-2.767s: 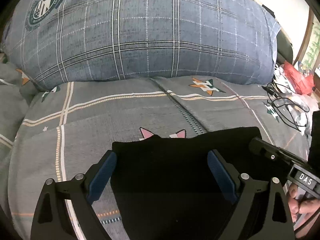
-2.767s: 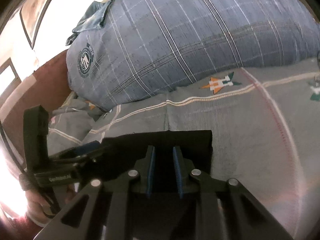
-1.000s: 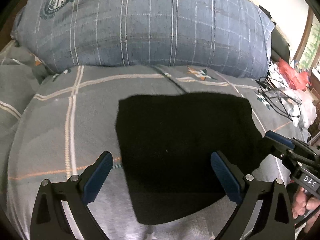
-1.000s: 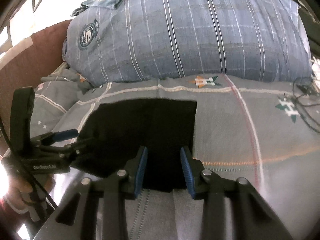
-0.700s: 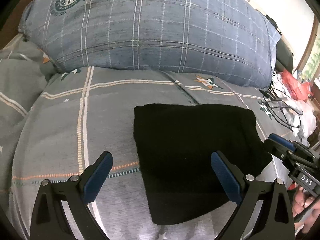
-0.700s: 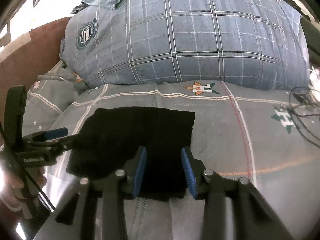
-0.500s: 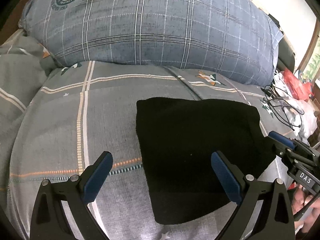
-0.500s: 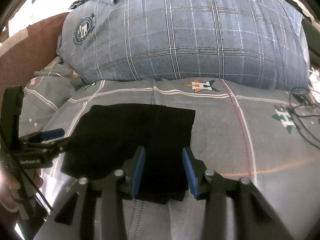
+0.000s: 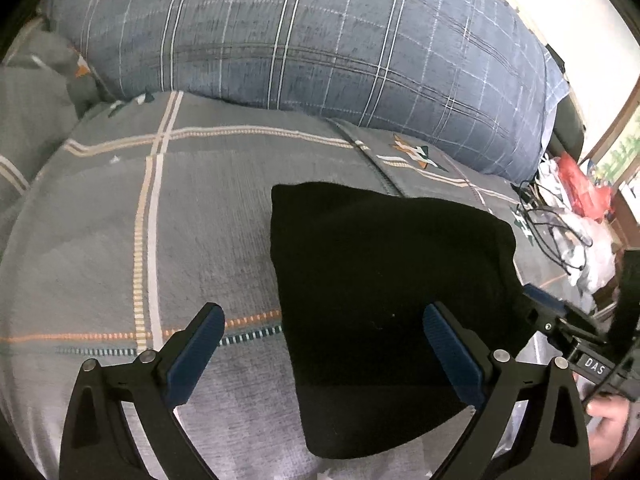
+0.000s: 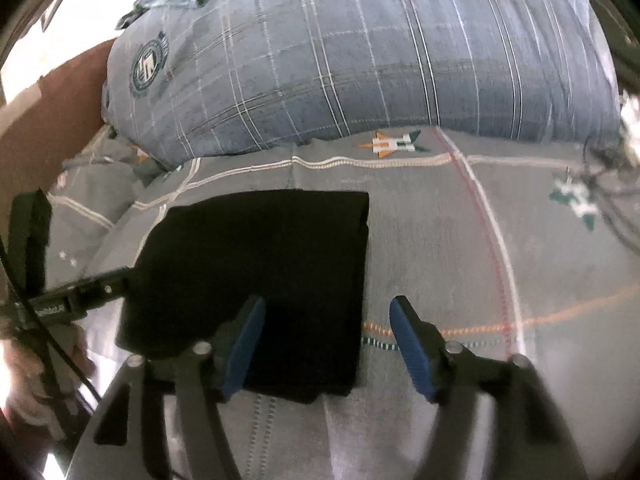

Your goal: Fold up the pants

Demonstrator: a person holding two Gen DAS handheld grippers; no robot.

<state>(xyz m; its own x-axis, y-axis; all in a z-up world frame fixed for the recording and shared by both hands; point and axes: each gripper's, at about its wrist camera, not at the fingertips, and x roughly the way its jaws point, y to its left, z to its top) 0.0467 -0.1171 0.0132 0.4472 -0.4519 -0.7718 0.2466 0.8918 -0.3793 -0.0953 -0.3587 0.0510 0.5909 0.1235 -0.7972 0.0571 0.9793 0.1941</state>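
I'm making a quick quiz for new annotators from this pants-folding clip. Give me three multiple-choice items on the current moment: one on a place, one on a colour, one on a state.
1. Where do the pants lie?
A. on the grey checked bedcover
B. on top of the blue plaid pillow
C. on the floor

2. What colour are the pants?
A. red
B. black
C. white

3. How are the pants right now?
A. hanging from the left gripper
B. spread out at full length
C. folded into a compact block, lying flat

Answers:
1 A, the checked cover shows around the pants and the pillow sits behind them.
2 B, the cloth is plain black in both views.
3 C, both views show a squarish flat block, and the left gripper's blue pads stand wide apart, clamping nothing.
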